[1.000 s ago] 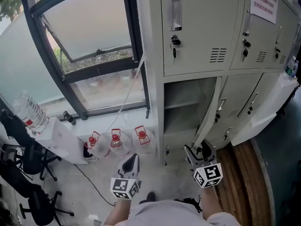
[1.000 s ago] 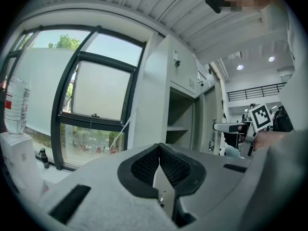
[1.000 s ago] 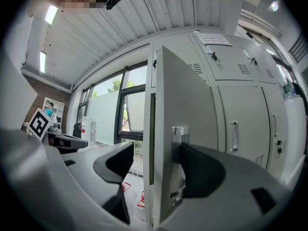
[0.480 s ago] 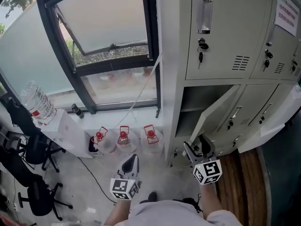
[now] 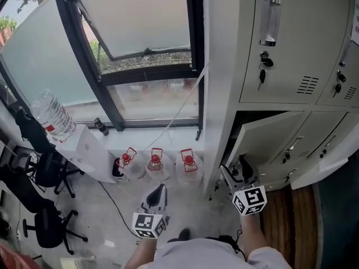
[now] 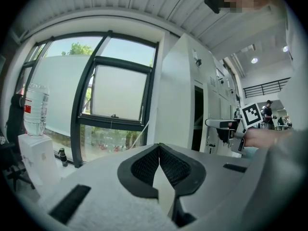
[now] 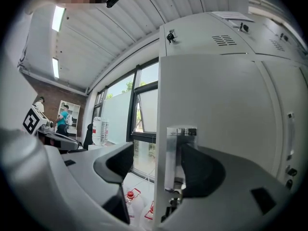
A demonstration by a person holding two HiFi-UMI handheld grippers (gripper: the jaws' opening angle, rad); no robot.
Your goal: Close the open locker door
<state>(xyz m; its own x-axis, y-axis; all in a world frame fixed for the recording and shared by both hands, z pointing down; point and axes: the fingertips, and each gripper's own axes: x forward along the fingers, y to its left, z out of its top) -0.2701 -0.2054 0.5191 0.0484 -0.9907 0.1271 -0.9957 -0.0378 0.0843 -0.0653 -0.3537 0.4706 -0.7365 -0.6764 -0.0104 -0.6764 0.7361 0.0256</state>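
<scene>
The lower locker door (image 5: 263,134) of the grey locker bank stands ajar at a small angle, with a dark strip of the compartment (image 5: 253,115) showing above it. My right gripper (image 5: 238,171) is at the door's free edge. In the right gripper view its jaws are open and straddle that edge (image 7: 160,129); the right finger (image 7: 204,172) lies by the metal handle plate (image 7: 179,153), the left finger (image 7: 115,161) stands well off. My left gripper (image 5: 157,194) hangs over the floor left of the lockers, shut on nothing (image 6: 159,163).
Three water jugs with red caps (image 5: 156,162) stand on the floor below the window (image 5: 140,38). A large bottle (image 5: 53,115) sits on a white box at left, beside black office chairs (image 5: 39,175). Another pale door (image 5: 331,162) sticks out at far right.
The locker door has swung from wide open to nearly shut, with my right gripper following its edge. The head view has shifted right and closer to the lockers. The left gripper holds still.
</scene>
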